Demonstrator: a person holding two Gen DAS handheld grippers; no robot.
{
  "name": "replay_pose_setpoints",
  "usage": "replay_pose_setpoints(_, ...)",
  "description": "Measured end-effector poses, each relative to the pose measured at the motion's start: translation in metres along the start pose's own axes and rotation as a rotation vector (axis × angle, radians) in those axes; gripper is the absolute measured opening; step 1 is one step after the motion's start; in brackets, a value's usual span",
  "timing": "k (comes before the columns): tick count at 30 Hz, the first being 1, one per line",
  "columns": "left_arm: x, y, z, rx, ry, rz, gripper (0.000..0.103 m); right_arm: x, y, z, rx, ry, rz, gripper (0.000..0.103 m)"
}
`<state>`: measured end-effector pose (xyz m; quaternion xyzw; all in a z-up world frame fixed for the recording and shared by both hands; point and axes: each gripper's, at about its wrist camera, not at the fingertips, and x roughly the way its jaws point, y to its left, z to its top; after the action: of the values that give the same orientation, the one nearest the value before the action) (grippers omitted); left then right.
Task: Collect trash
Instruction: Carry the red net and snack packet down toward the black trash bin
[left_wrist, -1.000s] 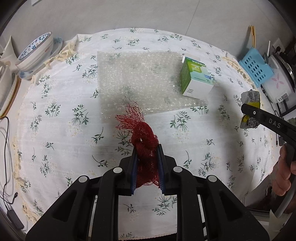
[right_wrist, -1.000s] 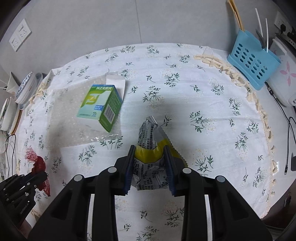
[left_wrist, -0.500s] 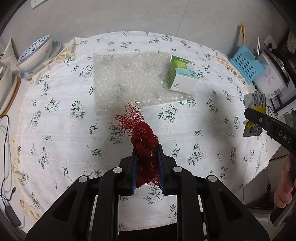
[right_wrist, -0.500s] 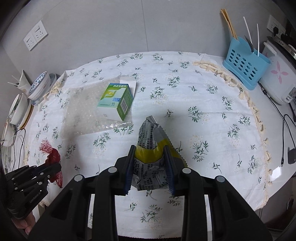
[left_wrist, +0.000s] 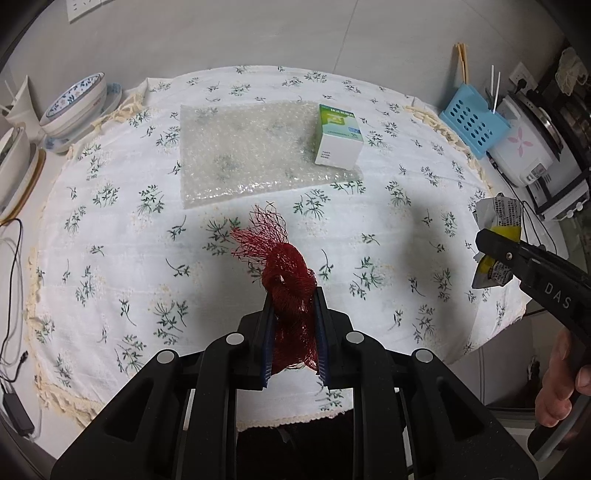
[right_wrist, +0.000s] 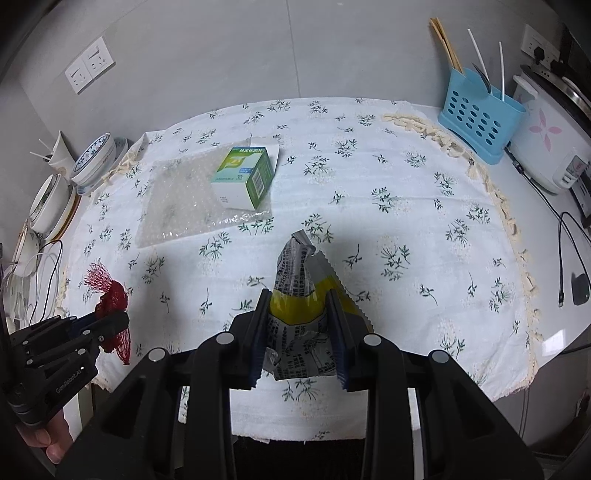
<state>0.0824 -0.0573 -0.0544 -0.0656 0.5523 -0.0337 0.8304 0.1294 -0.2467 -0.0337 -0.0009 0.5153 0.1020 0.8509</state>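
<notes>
Hiding wrapper (right_wrist: 301, 325) base (crumpled print unreadable): right gripper (right_wrist: 300, 336) fingers (right_wrist: 258, 332).

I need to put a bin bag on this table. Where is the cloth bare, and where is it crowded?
Bare: the wide stretch of tablecloth between the green box and the blue utensil caddy, and the near edge. Crowded: the bubble wrap under the box, and the bowls on the left.
</notes>
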Motion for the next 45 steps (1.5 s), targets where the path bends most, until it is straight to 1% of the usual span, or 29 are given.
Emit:
replay_pose_setpoints(2,-0.001,-0.001,-0.003,0.001,-0.001,-0.001,0.018,-0.004,-0.001,-0.005,-0.002,-0.005,0.002,0.028)
replay_pose_setpoints(9,-0.011,-0.011,-0.025,0.004,-0.006,-0.004,0.018,-0.016,-0.003,-0.026,-0.005,-0.012,0.015,0.028)
replay_pose_setpoints(15,-0.012,-0.017,-0.045,0.000,0.002,-0.004,0.018,-0.023,-0.008,-0.046,-0.012,-0.009,0.022,0.028)
replay_pose_setpoints(27,-0.015,-0.036,-0.084,-0.005,0.012,-0.012,0.018,-0.029,-0.020,-0.086,-0.017,0.019,0.036,0.028)
replay_pose_setpoints(45,-0.011,-0.069,-0.150,0.004,0.048,-0.033,0.018,-0.037,-0.036,-0.145,-0.047,0.062,0.064,0.028)
